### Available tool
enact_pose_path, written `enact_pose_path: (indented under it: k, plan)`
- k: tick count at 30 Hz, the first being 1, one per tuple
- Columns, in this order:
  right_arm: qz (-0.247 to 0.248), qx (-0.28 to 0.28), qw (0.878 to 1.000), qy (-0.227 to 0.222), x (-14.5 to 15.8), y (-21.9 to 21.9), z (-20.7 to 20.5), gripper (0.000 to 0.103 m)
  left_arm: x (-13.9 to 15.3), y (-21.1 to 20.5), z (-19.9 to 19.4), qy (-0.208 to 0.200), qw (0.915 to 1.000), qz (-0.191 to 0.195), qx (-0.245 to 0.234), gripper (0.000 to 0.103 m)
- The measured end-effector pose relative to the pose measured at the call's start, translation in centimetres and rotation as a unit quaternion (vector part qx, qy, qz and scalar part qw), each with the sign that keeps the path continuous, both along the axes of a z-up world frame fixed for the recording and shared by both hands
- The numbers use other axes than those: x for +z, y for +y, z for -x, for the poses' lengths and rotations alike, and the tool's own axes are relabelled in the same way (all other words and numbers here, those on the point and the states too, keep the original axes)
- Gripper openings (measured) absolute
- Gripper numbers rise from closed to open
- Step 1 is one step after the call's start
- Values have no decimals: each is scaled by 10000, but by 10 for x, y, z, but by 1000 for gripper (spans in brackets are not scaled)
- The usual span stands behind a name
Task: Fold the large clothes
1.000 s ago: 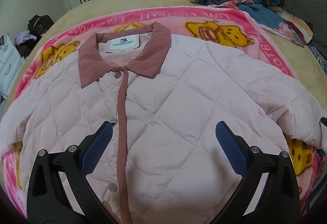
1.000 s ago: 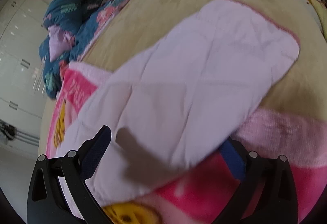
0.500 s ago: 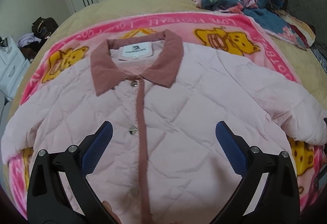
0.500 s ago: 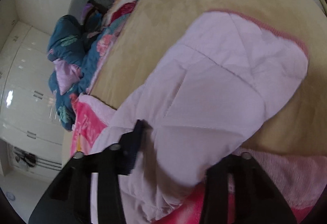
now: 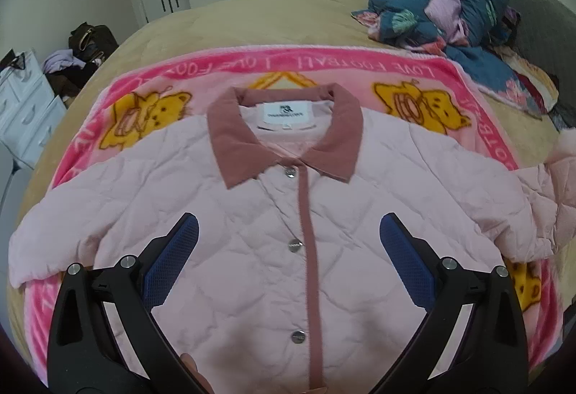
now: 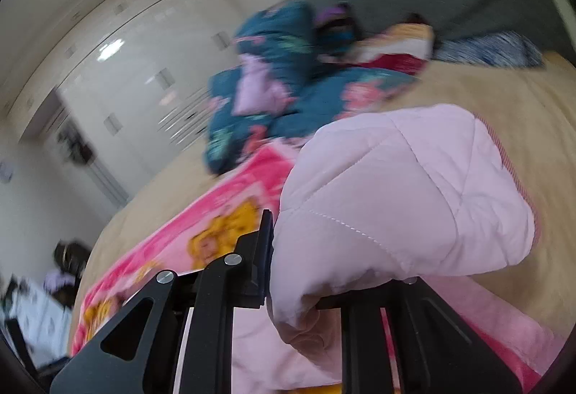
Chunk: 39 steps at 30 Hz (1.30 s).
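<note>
- I see a pink puffy jacket (image 5: 288, 221) lying flat on a pink blanket (image 5: 360, 64) on the bed (image 5: 270, 19).
- The blanket says "LOVE FOOTBALL" along its far edge, upside down to me. It has yellow bears on it.
- The jacket has a white label (image 5: 288, 113) inside the neck. The words on it are too small to read.
- The collar (image 5: 284, 138) points away from me. The jacket's long way runs from me to the far wall, along the strip of snaps.
- My left gripper (image 5: 288, 243) is spread wide above the jacket's chest, holding nothing.
- My right gripper (image 6: 306, 271) is pinching the jacket's sleeve (image 6: 403, 199), and the sleeve bunches up over it.
- A heap of blue flowery bedding (image 5: 442, 5) sits at the far right of the bed.
</note>
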State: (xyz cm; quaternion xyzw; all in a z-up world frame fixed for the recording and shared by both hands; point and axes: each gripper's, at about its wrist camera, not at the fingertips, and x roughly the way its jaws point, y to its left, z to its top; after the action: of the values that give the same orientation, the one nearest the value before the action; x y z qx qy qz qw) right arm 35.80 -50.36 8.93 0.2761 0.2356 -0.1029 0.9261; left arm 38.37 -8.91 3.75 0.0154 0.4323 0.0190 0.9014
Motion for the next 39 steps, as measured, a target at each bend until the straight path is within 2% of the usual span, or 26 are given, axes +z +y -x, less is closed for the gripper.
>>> enact_pose_path:
  k: [5, 11, 16, 20, 24, 28, 30, 32, 33, 36, 37, 39]
  plan:
    - [509, 679, 9964, -3, 30, 60, -27, 15, 18, 17, -1, -48, 9998, 184, 14, 95]
    - [1099, 1445, 9834, -36, 48, 139, -49, 15, 41, 45, 0, -188, 9986, 489, 67, 95]
    - [1615, 2122, 9638, 16, 43, 216, -62, 15, 50, 77, 1, -276, 9968, 703, 248, 95]
    - [1736, 2662, 9480, 181, 18, 277, -69, 15, 48, 103, 3, -313, 9945, 902, 424, 95]
    - [1448, 3131, 9375, 456, -21, 320, -67, 15, 34, 122, 7, -236, 9931, 1017, 536, 94]
    - [947, 3331, 9320, 1068, -73, 342, -65, 18, 10, 127, 9, 15, 9930, 1048, 543, 94]
    - [580, 3341, 9321, 1274, -92, 340, -60, 33, -1, 126, 10, 120, 9927, 1077, 523, 95]
    - [204, 3273, 9350, 1349, -101, 332, -52, 38, -7, 126, 11, 187, 9921, 1133, 499, 95]
    - [-8, 3252, 9359, 1357, -103, 327, -47, 44, -11, 125, 11, 235, 9916, 1179, 483, 94]
    - [-699, 2969, 9462, 1079, -94, 296, -24, 65, -18, 124, 10, 303, 9907, 1251, 436, 94]
    - [-943, 2707, 9539, 889, -88, 281, -15, 67, -19, 123, 9, 315, 9904, 1273, 426, 94]
    - [-1168, 2444, 9599, 721, -84, 266, -10, 69, -19, 123, 8, 353, 9887, 1398, 403, 94]
